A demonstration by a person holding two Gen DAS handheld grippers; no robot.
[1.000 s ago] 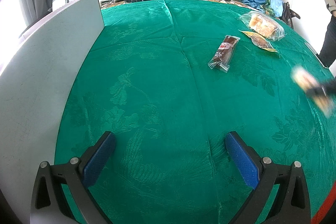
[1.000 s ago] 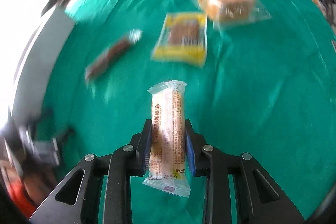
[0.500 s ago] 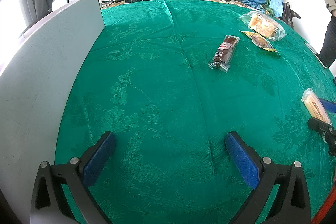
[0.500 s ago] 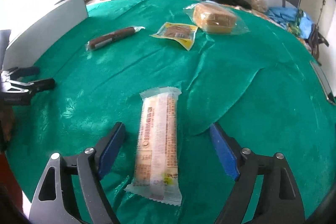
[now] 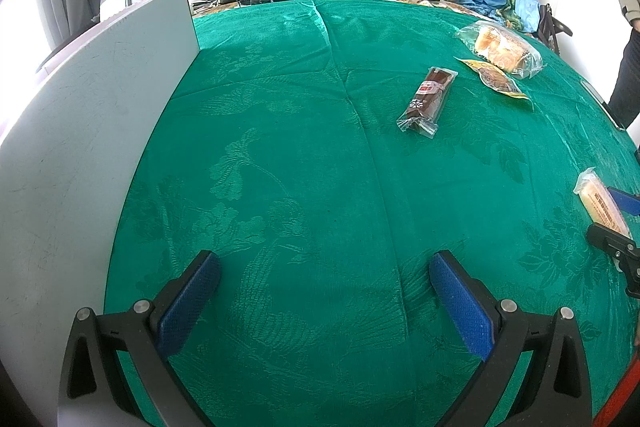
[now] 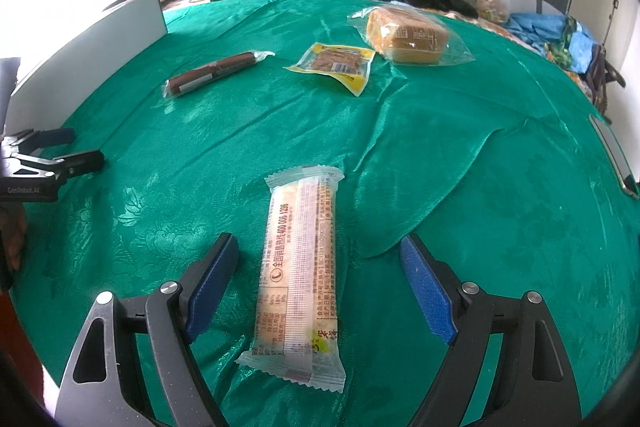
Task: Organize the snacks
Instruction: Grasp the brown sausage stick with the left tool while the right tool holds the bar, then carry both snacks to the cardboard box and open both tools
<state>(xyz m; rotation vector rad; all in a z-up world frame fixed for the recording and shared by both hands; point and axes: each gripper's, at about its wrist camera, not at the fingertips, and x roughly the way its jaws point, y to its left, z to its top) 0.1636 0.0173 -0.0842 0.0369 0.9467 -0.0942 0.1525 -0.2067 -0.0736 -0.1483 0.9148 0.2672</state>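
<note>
A long pale cracker pack (image 6: 298,275) lies on the green cloth between the open jaws of my right gripper (image 6: 320,275), not gripped. It also shows at the right edge of the left wrist view (image 5: 602,205). A brown sausage stick (image 6: 214,73) (image 5: 428,97), a yellow snack pouch (image 6: 336,63) (image 5: 496,79) and a bagged bread loaf (image 6: 408,35) (image 5: 502,47) lie farther back. My left gripper (image 5: 326,301) is open and empty over bare cloth; it shows at the left of the right wrist view (image 6: 60,151).
A grey-white board (image 5: 92,131) stands upright along the table's left side. The green cloth (image 6: 460,155) is wrinkled right of the cracker pack. A phone-like flat item (image 6: 614,155) lies at the right edge. Jackets and bags pile on the sofa behind.
My right gripper carried the cracker pack down to the cloth, then opened and released it. The pack now lies still. My left gripper has not moved.
</note>
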